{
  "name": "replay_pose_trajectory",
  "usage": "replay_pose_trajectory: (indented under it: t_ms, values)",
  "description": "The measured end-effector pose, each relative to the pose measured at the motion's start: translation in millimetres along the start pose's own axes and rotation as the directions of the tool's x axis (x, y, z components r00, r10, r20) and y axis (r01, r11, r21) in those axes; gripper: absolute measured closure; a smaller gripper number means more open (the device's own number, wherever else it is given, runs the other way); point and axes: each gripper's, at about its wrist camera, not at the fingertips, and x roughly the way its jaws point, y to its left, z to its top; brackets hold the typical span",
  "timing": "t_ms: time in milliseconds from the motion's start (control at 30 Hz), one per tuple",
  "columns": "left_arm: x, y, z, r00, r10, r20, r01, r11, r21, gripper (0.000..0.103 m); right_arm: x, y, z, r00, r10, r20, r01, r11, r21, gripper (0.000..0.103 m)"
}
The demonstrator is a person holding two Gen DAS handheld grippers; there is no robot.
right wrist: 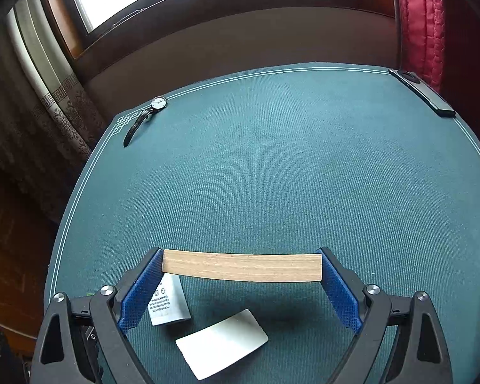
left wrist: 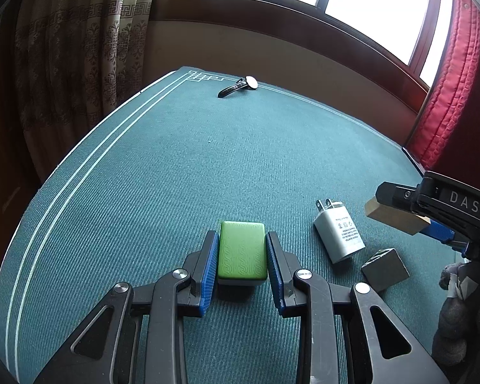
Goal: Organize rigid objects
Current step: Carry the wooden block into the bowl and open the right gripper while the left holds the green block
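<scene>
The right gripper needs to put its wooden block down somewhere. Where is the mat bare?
Bare: the wide middle of the green mat, between the watch and the black remote. Crowded: the near strip with the white charger, grey block and green case.

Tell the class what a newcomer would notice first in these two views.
Likely the bright green rectangular case on the teal cloth between the left gripper's blue pads. Next, the pale wooden block spanning the right gripper's wide-set fingers. A black-strapped wristwatch lies at the table's far corner.
</scene>
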Motion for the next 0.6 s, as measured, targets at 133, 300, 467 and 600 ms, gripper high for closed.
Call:
replay_pose_trajectory:
  t_ms: [133,300,467,600]
  values:
    - [-1,-6,-2,1.0,-0.008,-0.003,0.008,1.0,0.016,0.072,-15,-8,-10,1.0,-0.003,0.031,0.003,1.0,-0.003,0.007]
    - [-5,-11,-3,1.0,-0.02,0.003,0.02,0.999,0.032,0.072,-33,-13,-19,0.997,-0.016,0.076,0.017,1.0,-0.015,0.007]
    - [-8,-15,-3,1.0,-0.03,0.007,0.029,0.999,0.041,0.072,-45,-19,-31,0.995,-0.027,0.097,0.03,0.999,-0.027,0.007]
    - [-11,-18,-3,0.999,-0.039,0.016,0.038,0.998,0.05,0.072,-51,-26,-40,0.994,-0.038,0.101,0.04,0.999,-0.018,0.007]
